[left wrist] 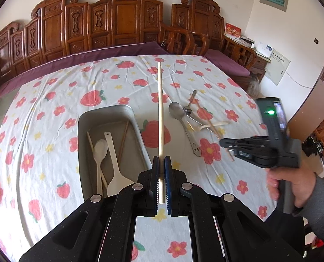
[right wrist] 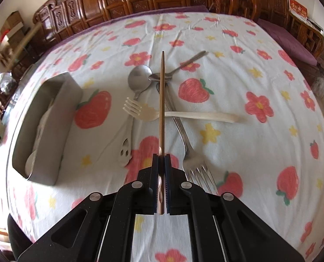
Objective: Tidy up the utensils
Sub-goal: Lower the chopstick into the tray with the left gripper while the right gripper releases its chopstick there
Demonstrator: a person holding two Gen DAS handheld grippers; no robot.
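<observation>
The left gripper (left wrist: pixel 161 163) pinches a pale chopstick (left wrist: pixel 160 118) above the metal tray (left wrist: pixel 109 113); the right gripper (right wrist: pixel 161 161) clamps a brown chopstick (right wrist: pixel 162 100) over spoons and forks (right wrist: pixel 140 109) scattered on the strawberry tablecloth (right wrist: pixel 249 76).

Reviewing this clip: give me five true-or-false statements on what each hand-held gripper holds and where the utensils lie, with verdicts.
1. The left hand-held gripper is shut on a pale wooden chopstick. True.
2. The right hand-held gripper is open and holds nothing. False: it is shut on a dark brown chopstick.
3. The grey metal rectangular tray holds a white plastic rice paddle. True.
4. The cream plastic fork lies inside the tray. False: it lies on the strawberry-print tablecloth.
5. The large steel spoon lies on the tablecloth. True.
</observation>
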